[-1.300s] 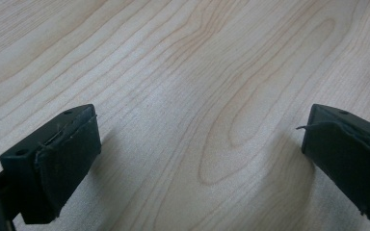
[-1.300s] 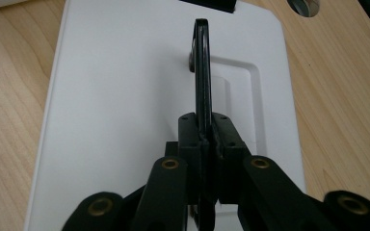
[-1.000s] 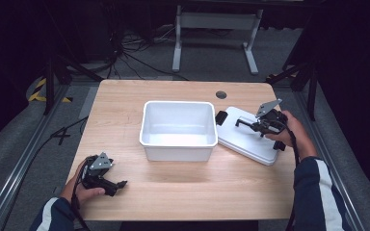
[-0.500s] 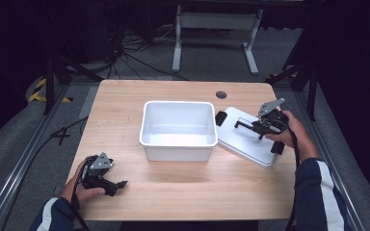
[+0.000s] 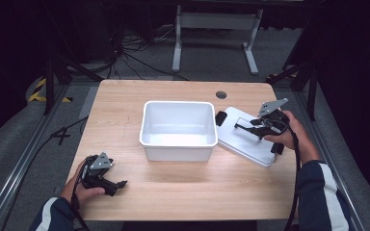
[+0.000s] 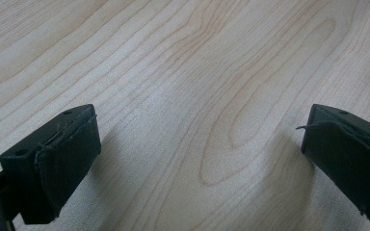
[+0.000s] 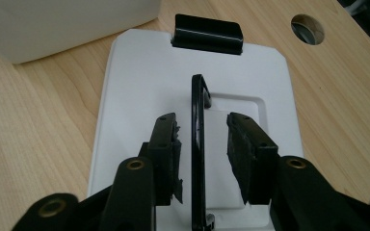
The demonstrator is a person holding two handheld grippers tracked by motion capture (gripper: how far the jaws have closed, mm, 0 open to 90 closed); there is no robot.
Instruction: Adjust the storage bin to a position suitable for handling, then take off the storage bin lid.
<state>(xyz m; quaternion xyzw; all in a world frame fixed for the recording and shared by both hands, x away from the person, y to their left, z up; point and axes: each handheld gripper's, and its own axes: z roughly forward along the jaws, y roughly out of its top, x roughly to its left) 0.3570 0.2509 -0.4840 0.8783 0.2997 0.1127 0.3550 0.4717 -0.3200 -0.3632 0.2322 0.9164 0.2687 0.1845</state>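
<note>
A white bin stands open in the middle of the wooden table. Its white lid lies flat to the right, with a black clip at its far end. The lid's thin black handle stands upright. My right gripper hovers over the lid, straddling the handle; the jaws have just been opening, and a gap shows on each side of the handle. My left gripper rests at the table's front left, jaws wide apart over bare wood.
A round cable hole sits in the table behind the lid. The bin wall is close to the lid's far left corner. A metal stand and cables lie on the floor beyond the table.
The right gripper stays over the lid and its jaws look slightly further apart. The left hand has not moved.
</note>
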